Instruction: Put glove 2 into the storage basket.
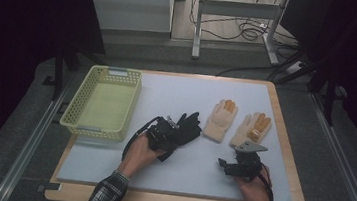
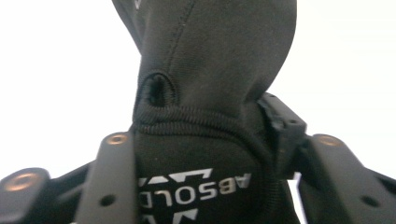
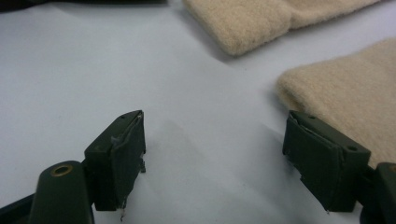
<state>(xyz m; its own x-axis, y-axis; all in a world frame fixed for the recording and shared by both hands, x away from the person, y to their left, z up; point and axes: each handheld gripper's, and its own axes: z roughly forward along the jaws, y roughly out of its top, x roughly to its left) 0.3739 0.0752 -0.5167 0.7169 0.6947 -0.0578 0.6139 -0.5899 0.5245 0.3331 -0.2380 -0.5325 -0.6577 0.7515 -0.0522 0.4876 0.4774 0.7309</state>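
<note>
- The black glove (image 2: 210,93) carries white printed lettering on its cuff; from the left gripper view it sits upside down and reads "ABSOLD" or close to it, the last letter cut off by the fingers (image 2: 109,182)
- Under it, white angular logo shapes, partly hidden
- Nothing else around here bears readable text

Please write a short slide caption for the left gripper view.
Left hand-held gripper clamps the cuff of a black glove.

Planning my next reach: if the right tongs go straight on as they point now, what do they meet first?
Probably bare white mat, then the cuff of the nearer beige glove, just off the line beside one open jaw; depth is uncertain.
</note>
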